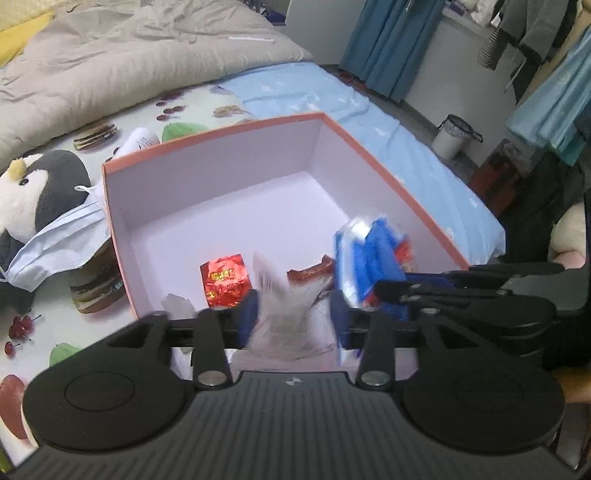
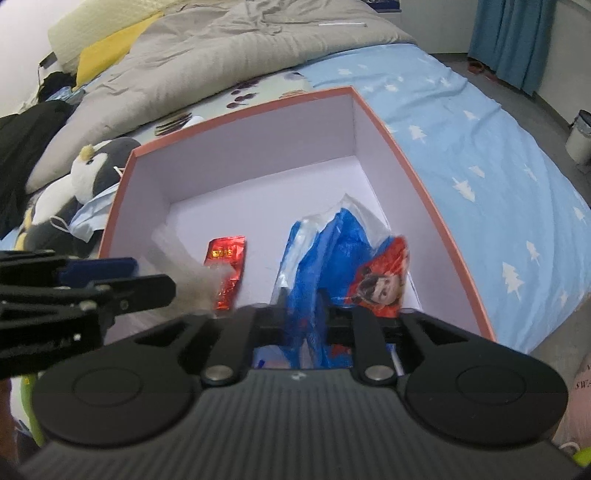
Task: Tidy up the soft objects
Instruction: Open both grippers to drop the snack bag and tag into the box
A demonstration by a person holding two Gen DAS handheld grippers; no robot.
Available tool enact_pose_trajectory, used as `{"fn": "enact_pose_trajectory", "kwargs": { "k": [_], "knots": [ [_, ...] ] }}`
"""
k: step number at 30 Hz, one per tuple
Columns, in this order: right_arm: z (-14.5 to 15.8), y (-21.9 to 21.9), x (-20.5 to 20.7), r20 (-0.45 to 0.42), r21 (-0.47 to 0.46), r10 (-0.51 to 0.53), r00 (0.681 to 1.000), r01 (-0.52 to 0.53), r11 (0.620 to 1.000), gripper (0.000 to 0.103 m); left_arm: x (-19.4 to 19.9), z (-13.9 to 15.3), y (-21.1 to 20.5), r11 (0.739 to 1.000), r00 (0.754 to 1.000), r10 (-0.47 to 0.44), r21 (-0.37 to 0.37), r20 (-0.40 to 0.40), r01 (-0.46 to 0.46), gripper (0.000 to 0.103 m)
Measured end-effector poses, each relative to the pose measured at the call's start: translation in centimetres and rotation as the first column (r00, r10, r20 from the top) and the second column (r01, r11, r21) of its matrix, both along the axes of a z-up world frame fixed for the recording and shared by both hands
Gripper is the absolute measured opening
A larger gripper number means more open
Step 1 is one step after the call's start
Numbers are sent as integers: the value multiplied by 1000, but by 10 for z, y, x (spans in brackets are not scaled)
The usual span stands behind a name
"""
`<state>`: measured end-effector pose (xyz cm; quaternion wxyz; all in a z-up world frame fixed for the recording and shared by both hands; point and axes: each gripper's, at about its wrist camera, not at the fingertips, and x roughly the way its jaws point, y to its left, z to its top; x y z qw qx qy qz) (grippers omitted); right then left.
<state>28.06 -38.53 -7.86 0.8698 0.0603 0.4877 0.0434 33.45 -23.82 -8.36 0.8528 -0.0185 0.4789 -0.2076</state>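
Both tools [image 1: 293, 317] over box rim [image 1: 388, 177]; far half seemingly bare.

A lived-in bedroom in a home. A bed [image 2: 480, 147] carries a rumpled grey duvet [image 1: 129, 62], a pale blue sheet with white trees and a fruit-print cover. A plush penguin [image 1: 40, 188] lies at the bed's left edge. Teal curtains [image 1: 391, 44], clothes hanging on the right [image 1: 535, 33] and a small waste bin [image 1: 452, 138] stand beyond.

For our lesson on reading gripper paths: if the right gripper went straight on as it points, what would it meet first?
Probably the crumpled blue plastic bag between the right gripper fingers, then the open pink-rimmed cardboard box floor; depth is unclear.
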Motion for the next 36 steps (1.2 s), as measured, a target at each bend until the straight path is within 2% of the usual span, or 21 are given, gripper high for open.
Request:
{"fn": "enact_pose_trajectory", "kwargs": {
  "k": [2, 9, 11, 16, 21, 25, 31, 36],
  "knots": [
    [6, 1, -3, 24, -5, 1, 1000, -1, 1000, 41, -4, 9, 3, 1000, 1000, 3, -18, 15, -3, 51],
    [46, 9, -27, 148, -14, 26, 989, -24, 1000, 41, -26, 53, 31, 999, 994, 27, -24, 108, -24, 51],
    [62, 13, -35, 188, -11, 43, 981, -42, 999, 41, -37, 73, 39, 1000, 988, 28, -16, 150, -26, 51],
    [97, 24, -57, 276, 11, 59, 959, -65, 998, 41, -63, 113, 63, 997, 975, 53, -60, 216, -41, 51],
    [121, 39, -81, 345, 43, 79, 935, -99, 994, 41, -94, 138, 86, 995, 959, 83, -77, 272, -64, 51],
    [132, 54, -103, 389, 43, 110, 915, -138, 990, 41, -124, 145, 108, 990, 952, 120, -111, 281, -92, 51],
    [137, 72, -139, 439, 64, 139, 887, -185, 981, 41, -167, 139, 141, 979, 938, 186, -138, 293, -151, 52],
    [127, 88, -162, 446, 107, 134, 885, -201, 974, 41, -201, 128, 164, 971, 923, 233, -126, 305, -203, 52]
  ]
}}
